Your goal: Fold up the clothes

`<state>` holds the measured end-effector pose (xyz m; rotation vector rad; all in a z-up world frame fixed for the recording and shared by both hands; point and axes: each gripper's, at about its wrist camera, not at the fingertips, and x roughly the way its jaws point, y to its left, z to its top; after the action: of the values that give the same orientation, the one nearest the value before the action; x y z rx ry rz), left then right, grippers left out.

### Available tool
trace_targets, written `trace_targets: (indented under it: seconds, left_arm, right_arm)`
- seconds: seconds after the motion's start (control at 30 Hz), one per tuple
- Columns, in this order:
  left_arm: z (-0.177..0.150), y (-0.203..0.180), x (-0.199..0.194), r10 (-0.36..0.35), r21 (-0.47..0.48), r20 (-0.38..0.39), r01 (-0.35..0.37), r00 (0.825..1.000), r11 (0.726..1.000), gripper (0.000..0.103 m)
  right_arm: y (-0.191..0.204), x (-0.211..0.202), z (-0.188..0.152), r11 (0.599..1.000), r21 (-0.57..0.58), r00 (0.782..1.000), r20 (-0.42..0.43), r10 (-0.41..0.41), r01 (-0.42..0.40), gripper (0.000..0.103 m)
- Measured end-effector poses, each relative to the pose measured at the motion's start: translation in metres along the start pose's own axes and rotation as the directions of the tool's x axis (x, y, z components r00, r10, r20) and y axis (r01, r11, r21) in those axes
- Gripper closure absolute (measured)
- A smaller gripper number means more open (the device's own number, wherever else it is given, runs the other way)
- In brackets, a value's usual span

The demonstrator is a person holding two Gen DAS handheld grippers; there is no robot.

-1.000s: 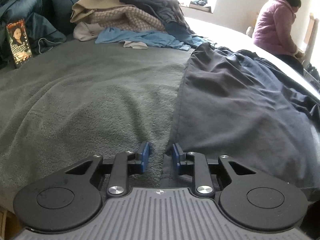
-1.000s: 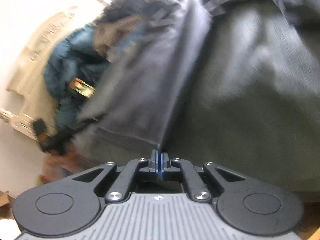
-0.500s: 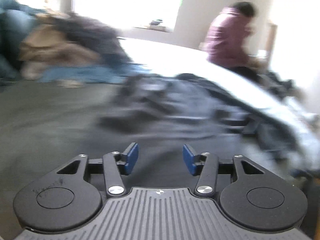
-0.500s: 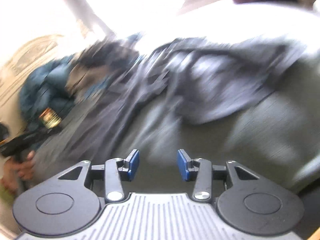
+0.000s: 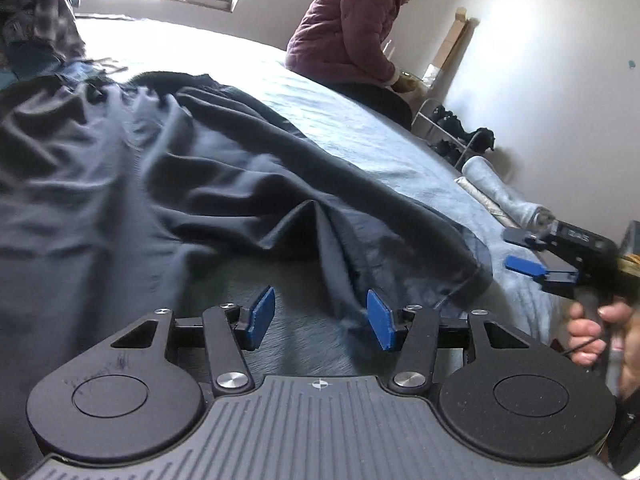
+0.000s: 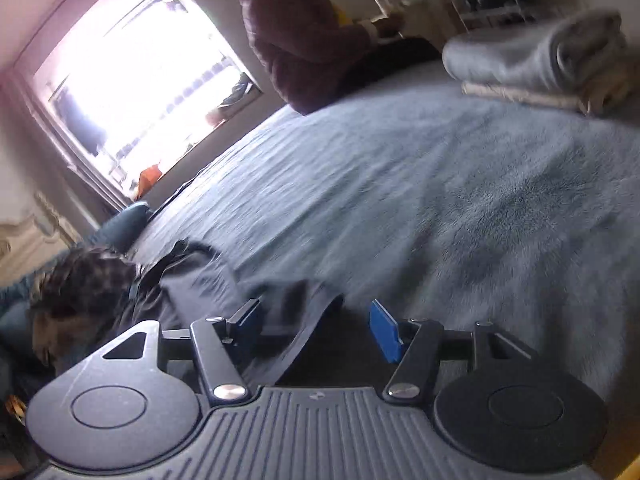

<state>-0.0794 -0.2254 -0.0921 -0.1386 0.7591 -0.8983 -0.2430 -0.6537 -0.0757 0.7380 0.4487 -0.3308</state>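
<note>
The dark navy garment (image 5: 168,184) lies spread and rumpled across the grey-blue blanket (image 5: 360,128) on the bed, its hemmed corner (image 5: 476,276) curled up near the right edge of the mattress and a raised crease (image 5: 316,220) running down toward the near edge. Bare blanket opens beyond the garment toward the far side of the bed, and the right wrist view shows a broad stretch of it with only the garment's near edge (image 6: 304,336) crossing between the fingers.

The left gripper (image 5: 321,316) sits low over the near edge, jaws spread wide and gripping nothing — the cloth's fold lies just beside its right pad. The right gripper (image 6: 316,326) is likewise released, fingers apart; from the left view it appears at the bed's right side (image 5: 540,256), held in a hand (image 5: 592,332), clear of the hem.

A heap of plaid and other clothes (image 5: 36,28) stands at the far left, a folded grey stack (image 6: 540,60) rests near the bed's far corner, and a person in a purple jacket (image 5: 352,28) sits on the far edge by the window (image 6: 140,92).

A second ago the right gripper was pinched shut on cloth and the left was narrowly parted; since then both have let go, and the garment has settled.
</note>
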Motion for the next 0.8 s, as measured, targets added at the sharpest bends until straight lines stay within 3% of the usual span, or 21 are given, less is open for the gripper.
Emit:
trace_targets:
  seconds: [0.13, 0.2, 0.27, 0.3, 0.37, 0.5, 0.7, 0.8]
  left_arm:
    - [-0.002, -0.005, 0.012, 0.012, -0.049, -0.020, -0.013, 1.000, 0.999, 0.067]
    - [-0.006, -0.005, 0.012, 0.003, -0.072, -0.025, -0.004, 1.000, 0.997, 0.078]
    - [-0.010, -0.006, 0.011, -0.010, -0.089, -0.023, 0.007, 1.000, 0.996, 0.093]
    - [-0.012, -0.007, 0.010, -0.012, -0.092, -0.016, 0.010, 1.000, 0.996, 0.095]
    - [-0.013, -0.009, 0.007, -0.020, -0.108, -0.006, 0.019, 1.000, 0.994, 0.102]
    - [-0.015, -0.010, 0.002, -0.090, -0.196, 0.001, 0.089, 0.996, 0.977, 0.103]
    - [-0.022, -0.013, -0.007, -0.227, -0.332, 0.076, 0.240, 0.971, 0.912, 0.103]
    - [-0.027, -0.015, 0.002, -0.254, -0.366, 0.074, 0.263, 0.964, 0.892, 0.103]
  right_arm:
    - [-0.010, 0.033, 0.009, 1.000, 0.013, 0.998, -0.064, 0.024, -0.023, 0.041]
    - [-0.008, 0.047, 0.009, 1.000, 0.005, 0.995, -0.093, 0.031, -0.031, 0.048]
    - [-0.003, 0.051, 0.008, 0.999, -0.017, 0.994, -0.103, 0.039, -0.041, 0.074]
    - [0.000, 0.051, 0.008, 0.999, -0.029, 0.994, -0.100, 0.044, -0.047, 0.085]
    - [0.008, 0.042, 0.012, 0.998, -0.044, 0.996, -0.070, 0.052, -0.055, 0.094]
    - [0.021, 0.024, 0.028, 0.996, -0.057, 0.997, -0.005, 0.074, -0.074, 0.098]
    - [0.031, 0.010, 0.053, 0.995, -0.081, 0.995, 0.076, 0.057, -0.051, 0.098]
    - [0.030, 0.009, 0.061, 0.996, -0.087, 0.995, 0.098, 0.034, -0.026, 0.099]
